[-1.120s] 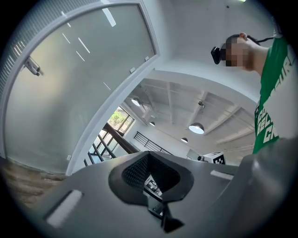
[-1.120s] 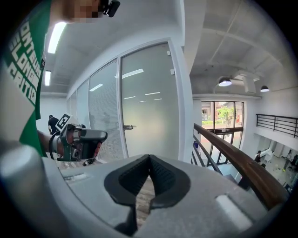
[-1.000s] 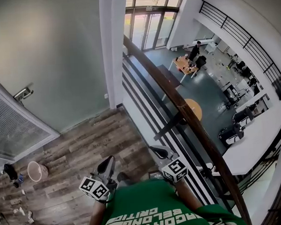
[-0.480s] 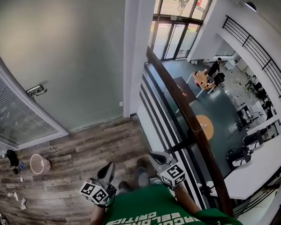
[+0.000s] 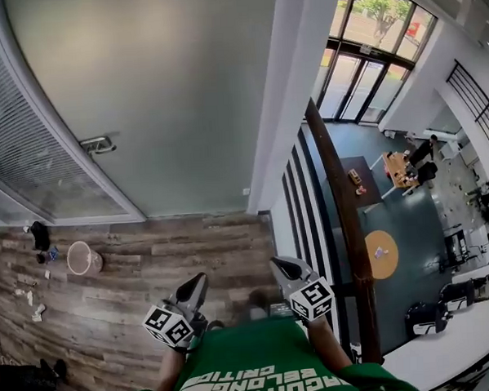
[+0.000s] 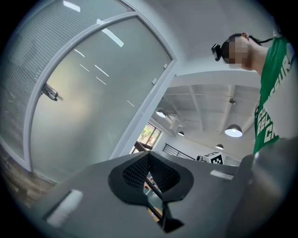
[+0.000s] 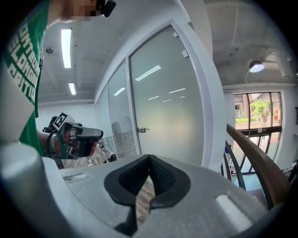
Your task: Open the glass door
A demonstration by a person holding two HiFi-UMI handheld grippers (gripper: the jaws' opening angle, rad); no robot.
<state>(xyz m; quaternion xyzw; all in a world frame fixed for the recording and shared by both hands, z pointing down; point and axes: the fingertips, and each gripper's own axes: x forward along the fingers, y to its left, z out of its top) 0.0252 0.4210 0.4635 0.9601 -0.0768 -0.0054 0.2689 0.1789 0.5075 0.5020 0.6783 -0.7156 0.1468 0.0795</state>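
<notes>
The frosted glass door [image 5: 158, 97] stands ahead and to the left, its metal lever handle [image 5: 99, 144] on the door's left side. The handle also shows far off in the left gripper view [image 6: 50, 93] and in the right gripper view [image 7: 141, 130]. Both grippers are held low in front of the green shirt, well short of the door. My left gripper [image 5: 198, 283] is shut with nothing in it, jaw tips touching [image 6: 149, 155]. My right gripper [image 5: 279, 266] is shut and empty too [image 7: 149, 160].
A white pillar [image 5: 293, 106] borders the door on the right. A brown wooden handrail [image 5: 344, 226] with dark bars guards a drop to a lower floor at the right. A pale waste basket [image 5: 84, 258] and small clutter [image 5: 39, 236] lie on the wood floor at the left.
The view has swung left: door and handle have shifted toward the middle and look nearer, and the railing has slid to the right. Both grippers stayed shut and moved along with the body.
</notes>
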